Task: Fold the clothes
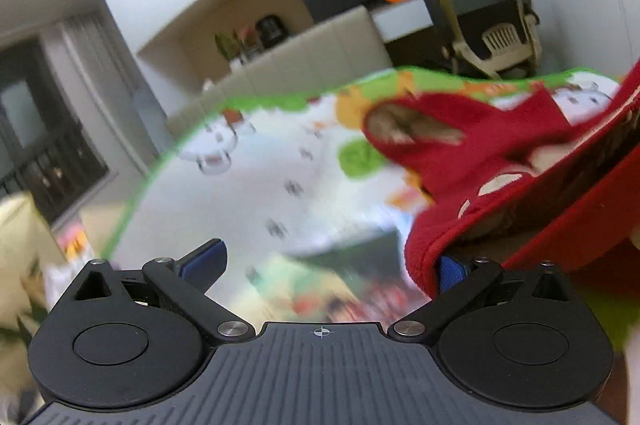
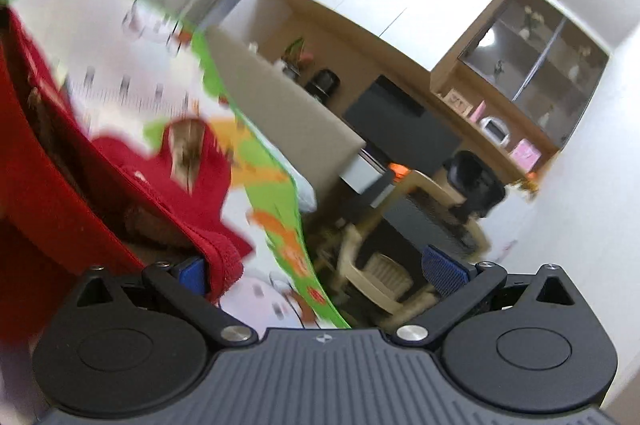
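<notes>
Over a bright play mat (image 1: 248, 185) with a green border, both grippers sit wide apart in their jaws. Left gripper (image 1: 332, 265) is released, red garment (image 1: 500, 161) draped at its right finger, touching the blue pad (image 1: 450, 273). Right gripper (image 2: 320, 273) is also released, same red cloth bunched against its left pad (image 2: 192, 275); nothing is pinched between the fingers. Garment lies on the mat, right in the left view, left in the right view. Far side: beige chair (image 1: 492, 25), counter (image 2: 288, 105), shelves (image 2: 540, 57). Heavy motion blur.
</notes>
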{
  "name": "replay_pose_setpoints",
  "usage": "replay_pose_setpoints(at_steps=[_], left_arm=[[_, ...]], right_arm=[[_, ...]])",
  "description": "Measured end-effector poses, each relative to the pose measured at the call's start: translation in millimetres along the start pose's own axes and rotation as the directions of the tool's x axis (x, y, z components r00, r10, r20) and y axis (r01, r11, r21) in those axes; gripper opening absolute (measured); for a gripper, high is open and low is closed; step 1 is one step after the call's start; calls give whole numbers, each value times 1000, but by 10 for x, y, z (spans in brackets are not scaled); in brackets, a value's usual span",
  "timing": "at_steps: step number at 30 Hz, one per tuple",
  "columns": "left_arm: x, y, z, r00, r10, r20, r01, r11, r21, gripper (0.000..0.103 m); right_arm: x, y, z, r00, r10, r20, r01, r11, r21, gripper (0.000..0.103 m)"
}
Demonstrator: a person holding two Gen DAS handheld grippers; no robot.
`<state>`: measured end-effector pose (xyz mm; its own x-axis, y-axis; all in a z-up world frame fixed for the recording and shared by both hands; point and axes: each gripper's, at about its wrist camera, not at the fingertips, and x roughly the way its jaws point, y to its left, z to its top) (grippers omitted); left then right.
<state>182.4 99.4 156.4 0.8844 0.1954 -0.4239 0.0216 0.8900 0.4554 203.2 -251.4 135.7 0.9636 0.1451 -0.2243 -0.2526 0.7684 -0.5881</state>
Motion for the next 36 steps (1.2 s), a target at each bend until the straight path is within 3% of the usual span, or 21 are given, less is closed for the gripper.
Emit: replay_pose_setpoints(at_steps=[2, 4, 6, 8, 9, 10, 11, 12, 14, 15, 16, 17, 19, 21, 22, 24, 26, 28, 30, 32, 36], left_arm=[[401, 134, 221, 999, -10, -53, 9, 1000, -22, 103], [928, 218, 448, 993, 26, -112, -28, 1000, -14, 103], [1348, 319, 836, 986, 109, -124, -106, 994, 27, 103], [1489, 463, 1407, 979, 195, -61, -192, 980, 58, 103], [1351, 528, 1692, 965, 260, 37, -262, 964, 56, 103], [1108, 590, 1977, 928, 332, 168, -343, 939, 35, 103], [795, 644, 2223, 850, 421, 316, -445, 896, 2, 103], [503, 701, 2341, 782, 465, 416, -492, 869, -47, 103], [-23, 821, 2466, 670, 501, 548, -511, 846, -150, 103], [-247, 886, 2474, 662, 481, 574, -480, 861, -169, 103], [-407, 934, 2427, 686, 443, 577, -438, 885, -159, 103], [-510, 954, 2340, 714, 404, 571, -404, 905, -134, 103], [-571, 896, 2071, 799, 321, 508, -350, 936, -41, 103], [-535, 735, 1687, 888, 233, 397, -282, 957, 68, 103], [-515, 624, 1450, 921, 193, 339, -244, 963, 115, 103], [-496, 363, 893, 962, 124, 245, -174, 965, 195, 103], [-485, 68, 279, 986, 62, 157, -100, 964, 247, 103], [-414, -205, -325, 999, -2, 52, -12, 960, 278, 103], [-336, -457, -878, 997, -57, -49, 69, 956, 286, 103], [-306, -687, -1315, 993, -57, -107, 85, 954, 288, 103], [-469, -692, -1546, 990, -80, -119, 102, 976, 193, 103]], right_arm=[[599, -54, 145, 995, 61, -81, -57, 997, 46, 103], [1274, -90, 273, 976, 127, -176, -111, 989, 94, 103], [1904, -191, 494, 973, 52, -226, -37, 997, 72, 102], [1771, -568, 1074, 989, -139, -39, 143, 982, 120, 101], [1646, -776, 1387, 967, -244, 67, 230, 959, 166, 101], [1521, -984, 1699, 923, -347, 167, 308, 925, 221, 101], [1307, -1149, 1864, 869, -430, 243, 360, 888, 287, 101], [1051, -1294, 1961, 809, -503, 302, 394, 847, 356, 103], [665, -1380, 1901, 712, -594, 375, 458, 797, 393, 103], [483, -1404, 1847, 662, -631, 406, 489, 773, 404, 103], [384, -1307, 1697, 680, -617, 396, 485, 783, 389, 103], [321, -1155, 1503, 728, -581, 365, 463, 809, 363, 103], [197, -851, 1115, 813, -501, 296, 413, 855, 313, 103], [72, -547, 727, 883, -414, 220, 353, 896, 269, 103], [10, -395, 533, 912, -369, 179, 321, 914, 248, 103], [-114, -91, 145, 957, -274, 92, 250, 945, 212, 103], [-239, 214, -244, 984, -177, 2, 174, 968, 183, 103], [-364, 518, -632, 993, -79, -91, 93, 982, 161, 103], [-491, 744, -925, 986, 0, -166, 26, 988, 152, 103], [-625, 823, -1035, 978, 43, -204, -11, 988, 157, 103], [-893, 981, -1257, 952, 130, -278, -84, 982, 170, 103]])
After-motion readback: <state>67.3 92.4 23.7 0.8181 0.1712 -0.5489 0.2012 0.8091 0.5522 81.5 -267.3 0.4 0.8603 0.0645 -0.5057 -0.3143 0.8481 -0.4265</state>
